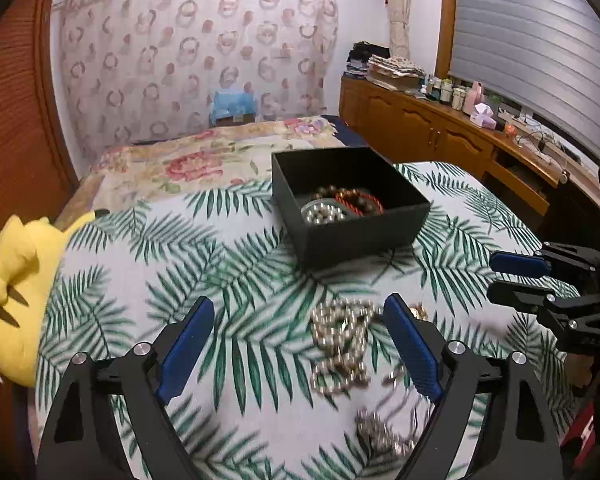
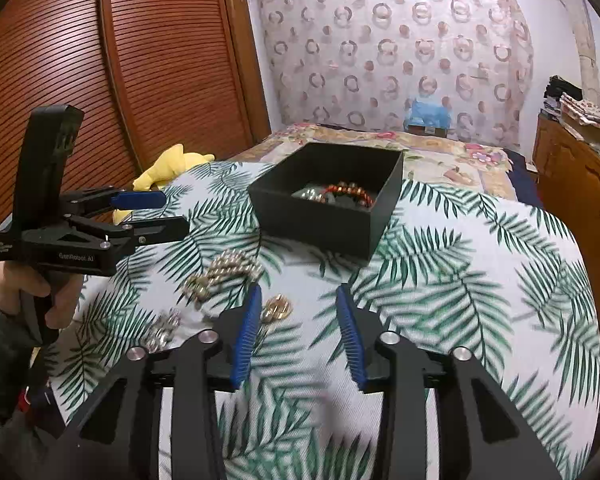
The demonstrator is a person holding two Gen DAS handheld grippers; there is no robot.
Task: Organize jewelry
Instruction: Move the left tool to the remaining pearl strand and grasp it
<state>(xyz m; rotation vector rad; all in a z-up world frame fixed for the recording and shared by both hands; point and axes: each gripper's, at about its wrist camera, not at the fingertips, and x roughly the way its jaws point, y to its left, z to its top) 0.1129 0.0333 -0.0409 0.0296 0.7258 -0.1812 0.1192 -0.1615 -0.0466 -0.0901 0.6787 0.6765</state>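
A black open box (image 1: 380,224) (image 2: 320,216) stands on the palm-leaf cloth and holds a red-and-brown bead bracelet (image 1: 360,200) (image 2: 352,192) and a silver bead piece (image 1: 324,214). A pearl necklace (image 1: 340,344) (image 2: 224,272) lies heaped on the cloth in front of the box. A small gold piece (image 2: 277,308) lies next to it, and a silver chain piece (image 1: 384,432) (image 2: 162,330) lies nearer. My left gripper (image 1: 298,316) (image 2: 172,212) is open and empty above the necklace. My right gripper (image 2: 298,300) (image 1: 496,276) is open and empty, just right of the gold piece.
A yellow plush toy (image 1: 16,300) (image 2: 168,168) sits at the cloth's left edge. A flowered bedspread (image 1: 204,160) lies behind the box. A wooden cabinet (image 1: 440,132) with bottles and clutter runs along the right. A slatted wooden wardrobe (image 2: 120,60) stands on the left.
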